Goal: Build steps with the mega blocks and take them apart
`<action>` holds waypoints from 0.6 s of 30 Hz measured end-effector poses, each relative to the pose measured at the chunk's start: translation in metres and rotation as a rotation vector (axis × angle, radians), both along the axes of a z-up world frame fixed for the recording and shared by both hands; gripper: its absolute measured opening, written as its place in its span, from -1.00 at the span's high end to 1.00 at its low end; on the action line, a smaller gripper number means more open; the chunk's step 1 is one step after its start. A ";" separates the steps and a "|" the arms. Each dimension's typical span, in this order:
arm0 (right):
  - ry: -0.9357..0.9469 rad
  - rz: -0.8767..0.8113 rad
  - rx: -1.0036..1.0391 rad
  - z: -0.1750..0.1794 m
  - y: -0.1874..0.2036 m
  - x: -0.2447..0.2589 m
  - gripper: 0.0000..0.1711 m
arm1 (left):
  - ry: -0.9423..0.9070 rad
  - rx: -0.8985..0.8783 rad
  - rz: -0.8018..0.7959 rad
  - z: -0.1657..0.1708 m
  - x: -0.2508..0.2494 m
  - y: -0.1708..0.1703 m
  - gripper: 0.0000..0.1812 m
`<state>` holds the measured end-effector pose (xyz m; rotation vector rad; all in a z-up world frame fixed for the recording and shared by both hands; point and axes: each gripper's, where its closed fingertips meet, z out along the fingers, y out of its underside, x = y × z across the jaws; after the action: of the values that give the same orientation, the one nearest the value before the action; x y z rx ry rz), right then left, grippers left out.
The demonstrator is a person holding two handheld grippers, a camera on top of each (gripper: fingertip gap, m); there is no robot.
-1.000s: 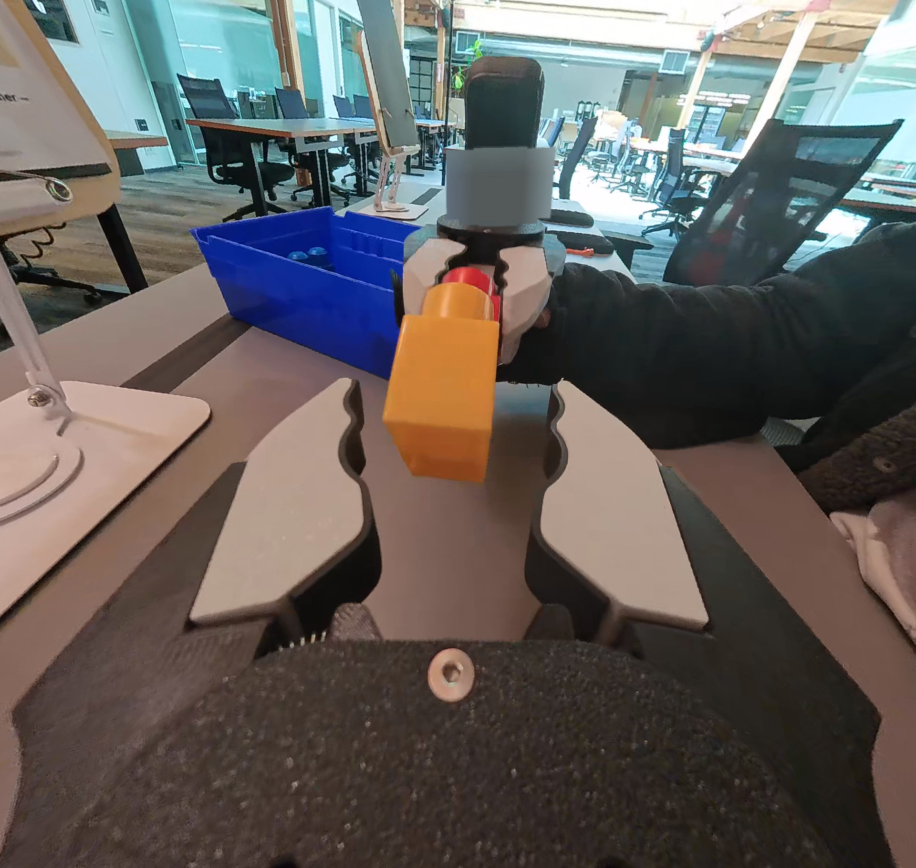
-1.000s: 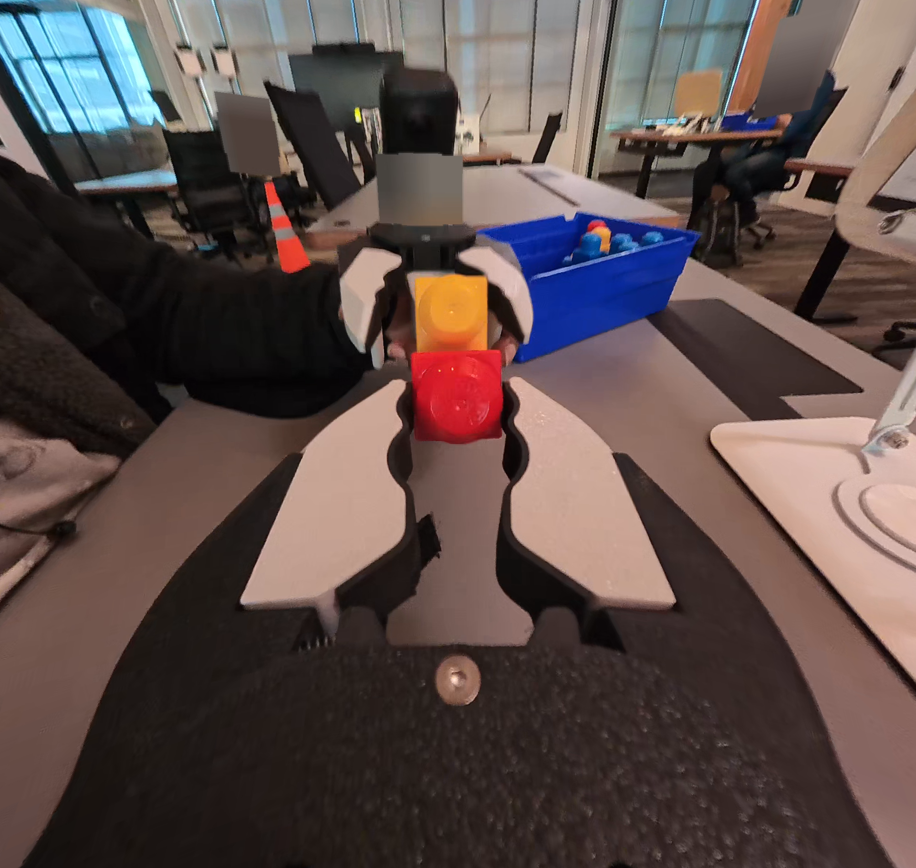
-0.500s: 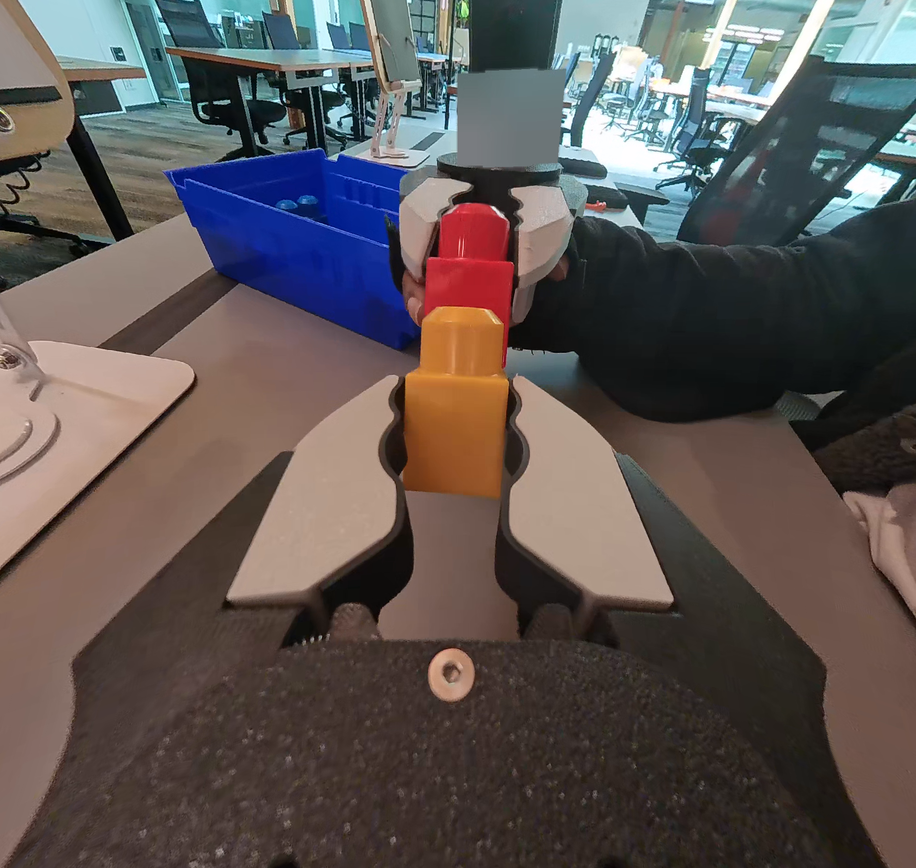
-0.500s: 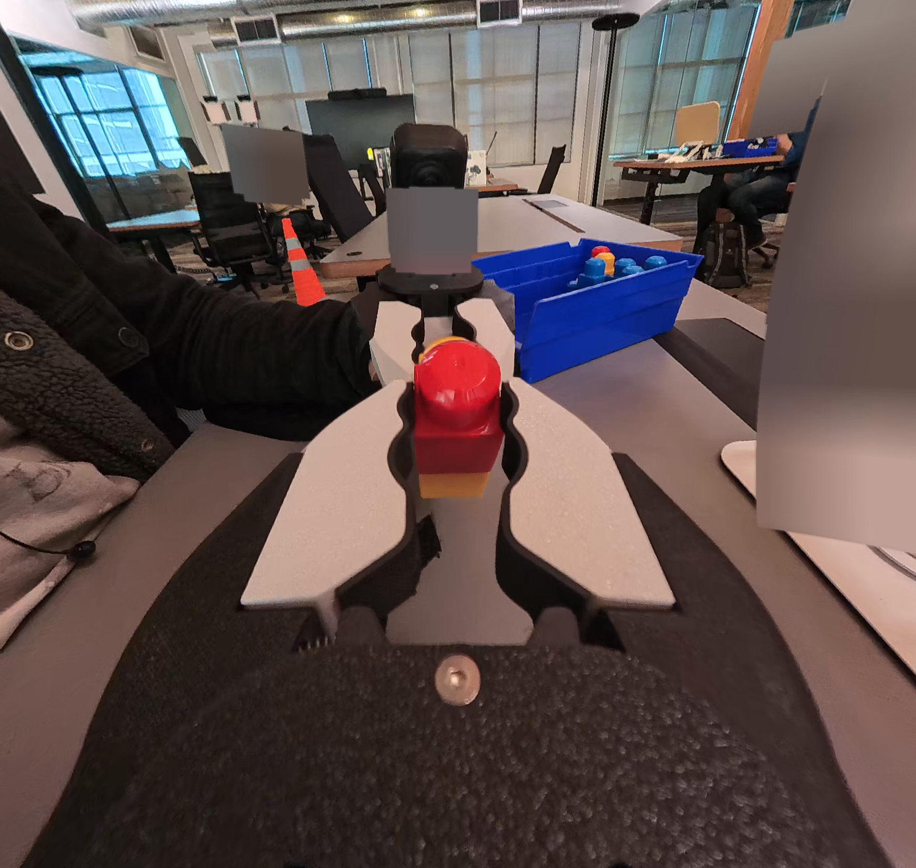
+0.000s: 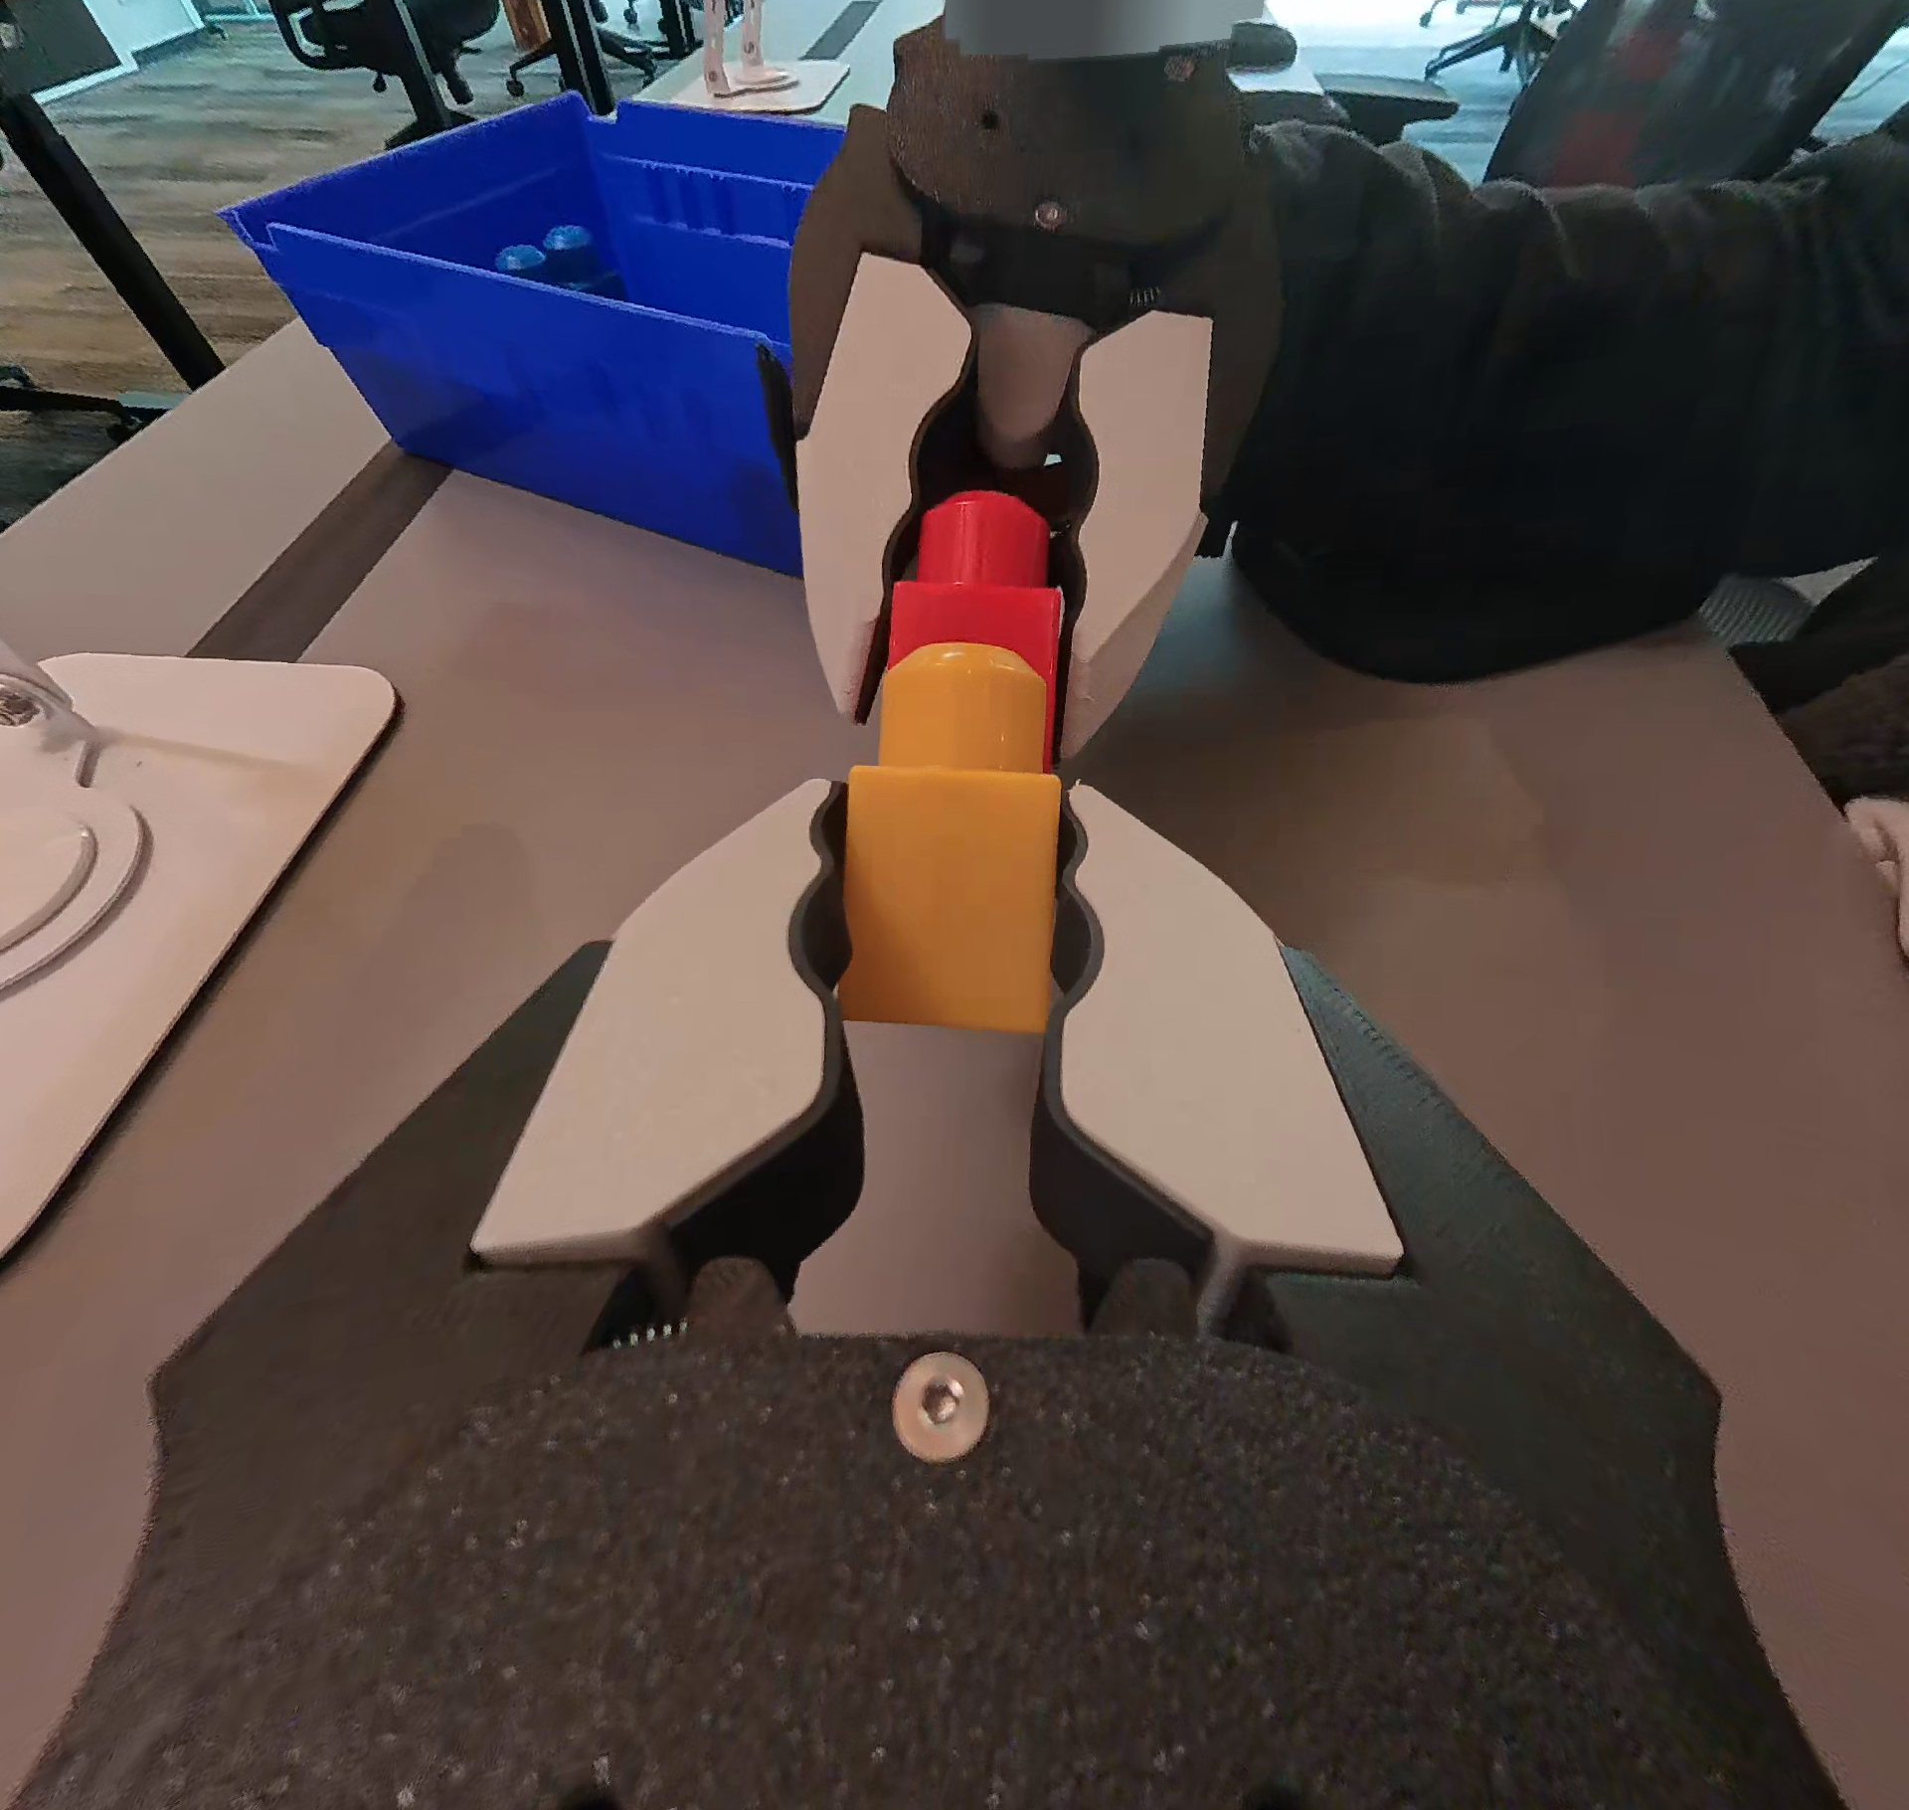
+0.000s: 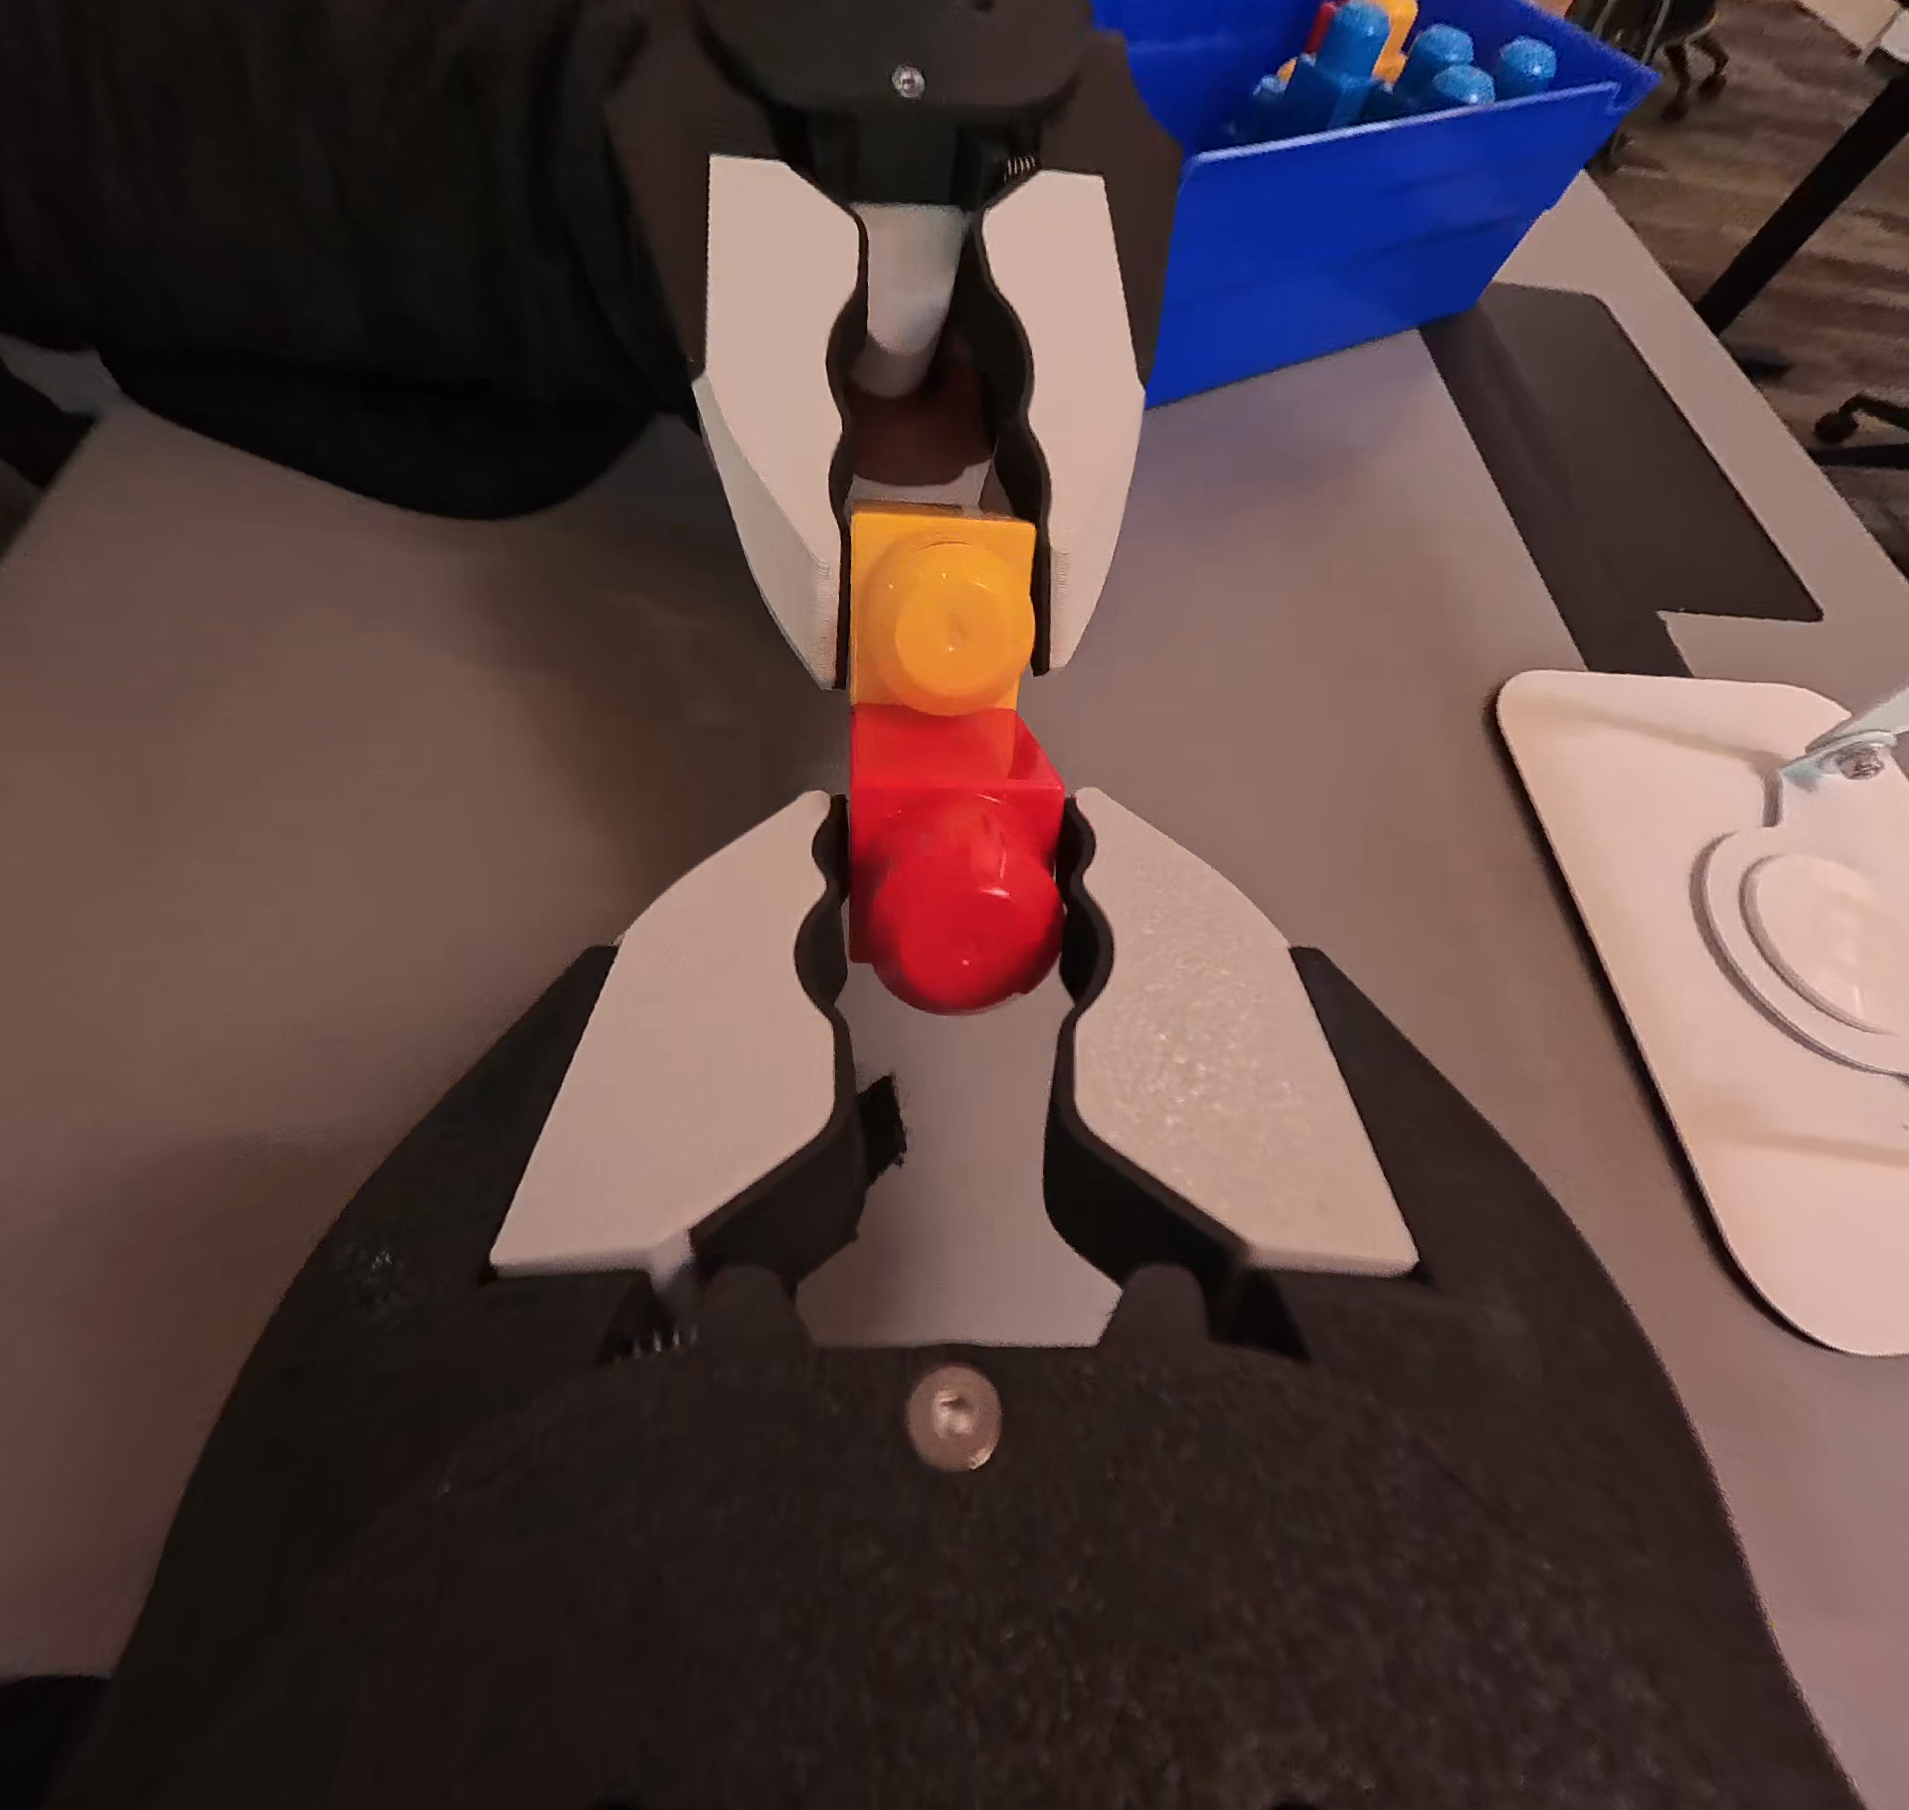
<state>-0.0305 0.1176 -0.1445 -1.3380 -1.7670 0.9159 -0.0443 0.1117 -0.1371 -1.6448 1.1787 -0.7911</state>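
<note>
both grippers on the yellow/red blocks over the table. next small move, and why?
Probably press the two blocks straight together. The left gripper is shut on the yellow block, the right gripper on the red block. In the left wrist view the yellow stud points into the red block's underside, lined up but seemingly not fully seated.

Grey matte bench (image 5: pixel 579 686). Directly on it: a blue plastic bin (image 5: pixel 537 386) at the far edge, and a white rounded-corner base plate (image 5: pixel 176 861) well apart.
</note>
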 end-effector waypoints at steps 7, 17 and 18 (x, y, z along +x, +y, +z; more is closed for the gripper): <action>-0.044 0.037 -0.010 -0.001 -0.007 0.004 0.58 | 0.094 0.001 -0.048 -0.011 -0.004 -0.006 0.59; 0.183 -0.038 -0.083 0.052 0.020 0.044 0.58 | 0.105 0.019 0.052 -0.007 -0.039 0.009 0.59; 0.180 -0.041 -0.083 0.051 0.020 0.044 0.58 | 0.104 0.017 0.051 -0.007 -0.039 0.009 0.59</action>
<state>0.0133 0.1381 -0.0940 -1.2960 -1.5743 1.0627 -0.0828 0.1211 -0.1442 -1.7130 1.2072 -0.6681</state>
